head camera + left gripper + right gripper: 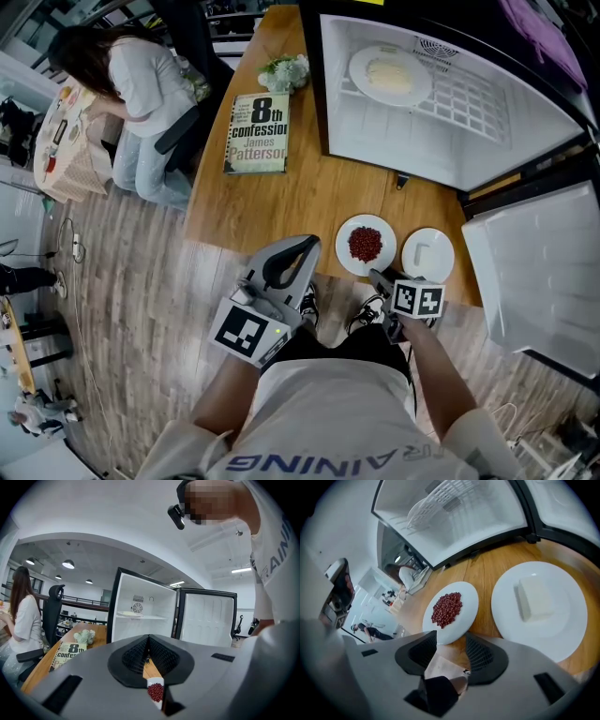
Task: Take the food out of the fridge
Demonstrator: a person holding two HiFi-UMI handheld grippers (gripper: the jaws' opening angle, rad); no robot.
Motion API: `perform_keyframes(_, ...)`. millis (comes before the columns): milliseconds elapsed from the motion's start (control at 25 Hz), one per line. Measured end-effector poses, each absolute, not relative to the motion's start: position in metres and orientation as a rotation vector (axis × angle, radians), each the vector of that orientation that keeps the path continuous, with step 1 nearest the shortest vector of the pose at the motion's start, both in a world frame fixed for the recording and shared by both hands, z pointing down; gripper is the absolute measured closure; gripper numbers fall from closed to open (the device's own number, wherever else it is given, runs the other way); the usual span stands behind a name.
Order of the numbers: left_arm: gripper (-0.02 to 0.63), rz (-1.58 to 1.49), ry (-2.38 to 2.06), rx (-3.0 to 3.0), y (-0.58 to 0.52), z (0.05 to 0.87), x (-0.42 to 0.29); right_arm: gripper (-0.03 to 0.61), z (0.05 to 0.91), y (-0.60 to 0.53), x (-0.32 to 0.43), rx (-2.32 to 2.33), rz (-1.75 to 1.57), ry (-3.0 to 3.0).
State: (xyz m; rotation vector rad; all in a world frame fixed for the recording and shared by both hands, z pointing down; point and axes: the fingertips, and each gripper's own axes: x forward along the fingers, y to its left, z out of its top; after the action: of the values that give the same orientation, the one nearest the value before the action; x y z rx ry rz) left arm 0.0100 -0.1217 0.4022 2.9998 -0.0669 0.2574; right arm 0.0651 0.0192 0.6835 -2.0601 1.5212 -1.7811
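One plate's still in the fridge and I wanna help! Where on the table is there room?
Bare wood lies between the book and the fridge, running down to the plate of beans, and left of that plate to the table edge. It is crowded where the plate with the white block sits beside the beans.

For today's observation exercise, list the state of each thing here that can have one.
Fridge door: open.
Book: closed.
Bean plate: out, on the table.
White-block plate: out, on the table.
Third plate: on the fridge shelf.
Left gripper: shut, empty.
Right gripper: open, gripping nothing.
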Motion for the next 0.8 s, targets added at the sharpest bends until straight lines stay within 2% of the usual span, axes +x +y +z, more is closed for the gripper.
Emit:
perform_keyframes(240, 0.606, 0.256, -0.056, 2.999, -0.121, 0.4, 0.007, 0.391, 0.686, 0.026, 0.058, -2.25, -1.831, 1.767)
perform_keyframes(440, 0.606, 0.244, -0.035, 3.001, -0.12, 0.399, 0.009, 0.394, 0.672, 0.03, 0.067, -2.291, -1.79, 1.727)
perform_keyframes(520, 0.606, 0.245, -0.023, 3.004, -0.119, 0.399, 0.01, 0.426, 0.659, 0.028, 0.074, -2.287, -1.722, 1.675)
perform_keyframes(640, 0.606, 0.238, -0.004, 3.006, -0.119, 0.397, 0.012, 0.526, 0.633, 0.022, 0.088, -2.296, -1.577, 1.617)
perform_keyframes(800, 0.606, 0.219, 0.041, 3.013, -0.116, 0.389, 0.017, 0.549, 0.589, 0.013, 0.104, -2.309, -1.372, 1.602)
